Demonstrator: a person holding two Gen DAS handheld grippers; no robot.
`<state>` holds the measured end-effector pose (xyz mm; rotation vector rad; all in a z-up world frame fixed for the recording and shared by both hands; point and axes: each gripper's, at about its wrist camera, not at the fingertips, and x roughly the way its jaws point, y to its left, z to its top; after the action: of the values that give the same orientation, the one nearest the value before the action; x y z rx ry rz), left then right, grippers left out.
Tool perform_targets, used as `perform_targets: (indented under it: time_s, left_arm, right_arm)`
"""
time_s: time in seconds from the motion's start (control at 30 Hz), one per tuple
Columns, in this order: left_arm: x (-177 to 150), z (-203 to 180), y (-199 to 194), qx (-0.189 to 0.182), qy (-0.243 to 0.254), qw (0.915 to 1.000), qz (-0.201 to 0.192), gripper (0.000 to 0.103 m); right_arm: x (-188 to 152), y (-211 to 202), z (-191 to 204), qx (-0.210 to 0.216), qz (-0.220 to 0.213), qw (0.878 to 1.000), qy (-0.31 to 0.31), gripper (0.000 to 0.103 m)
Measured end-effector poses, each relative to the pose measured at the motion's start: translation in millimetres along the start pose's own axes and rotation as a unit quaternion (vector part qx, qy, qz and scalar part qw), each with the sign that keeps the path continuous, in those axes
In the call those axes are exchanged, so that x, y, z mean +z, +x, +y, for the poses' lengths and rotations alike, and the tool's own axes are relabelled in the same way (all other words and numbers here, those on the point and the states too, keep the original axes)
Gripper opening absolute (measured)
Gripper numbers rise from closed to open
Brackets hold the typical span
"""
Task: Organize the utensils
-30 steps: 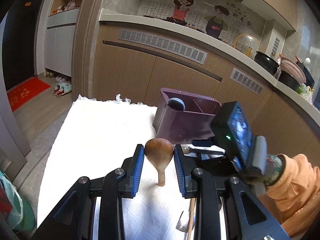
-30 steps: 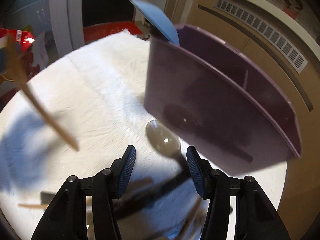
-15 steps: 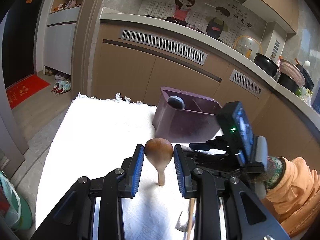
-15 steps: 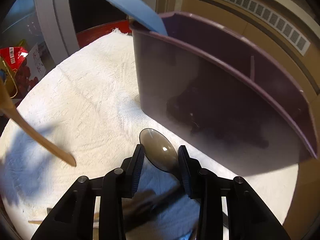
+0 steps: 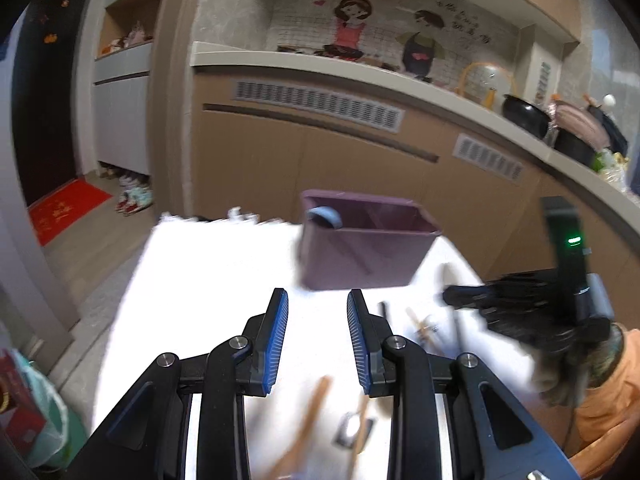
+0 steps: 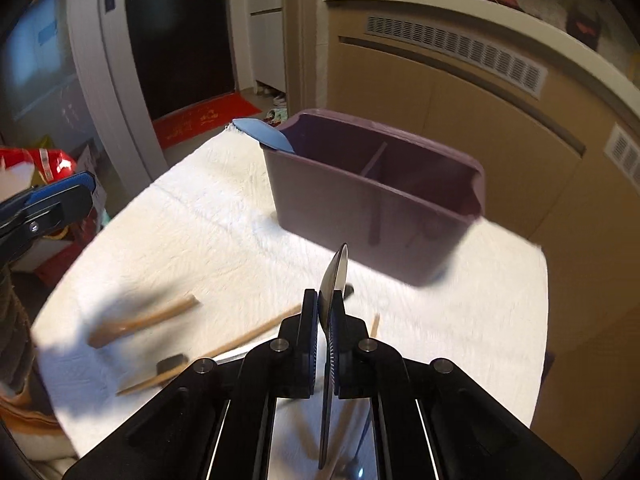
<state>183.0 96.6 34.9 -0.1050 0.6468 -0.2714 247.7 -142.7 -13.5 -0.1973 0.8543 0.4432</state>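
Up came the right gripper (image 6: 326, 312), shut tight on a dark spoon (image 6: 335, 276). Left gripper (image 5: 317, 334) was open and empty. Wooden sticks (image 6: 144, 322) still lay low left, outside the purple holder (image 6: 360, 208).

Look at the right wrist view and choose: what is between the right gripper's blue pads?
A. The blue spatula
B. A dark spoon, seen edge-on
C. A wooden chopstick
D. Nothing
B: the right gripper is shut on the dark spoon, its thin bowl sticking up edge-on toward the purple utensil holder.
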Motion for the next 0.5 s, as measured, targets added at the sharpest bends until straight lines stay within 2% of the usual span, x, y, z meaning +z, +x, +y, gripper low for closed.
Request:
perform_targets:
  time_s: [0.07, 0.17, 0.23, 0.33, 0.37, 0.5]
  left_arm:
    - [-10.1, 9.1, 0.6, -0.001, 0.019, 0.9993, 0.033, 0.036]
    - [-36.2, 7.1, 9.6, -0.003, 0.068, 0.9927, 0.099, 0.037]
    - [-53.4, -3.1, 20.8, -0.009, 0.104, 0.9851, 0.136, 0.037]
    - [-60.9, -19.4, 40.8, -0.02, 0.142, 0.9764, 0.162, 0.035]
    - [-59.8, -22.6, 48.4, -0.023, 0.147, 0.9747, 0.167, 0.03]
    - [-51.9, -31.5, 88.6, -0.031, 0.162, 0.9654, 0.202, 0.026]
  right_arm:
    - [-10.4, -11.7, -3.3, 0.008, -0.005, 1.0, 0.014, 0.005]
    - [-19.1, -13.6, -8.0, 0.013, -0.008, 1.0, 0.024, 0.005]
    - [-22.1, -7.3, -7.8, 0.015, -0.003, 0.999, 0.029, 0.005]
    - [-31.3, -0.5, -7.1, 0.022, 0.006, 0.999, 0.034, 0.005]
    - [-32.1, 2.2, -7.9, 0.024, 0.009, 0.999, 0.036, 0.005]
    - [-40.7, 1.6, -9.8, 0.031, 0.01, 0.998, 0.046, 0.005]
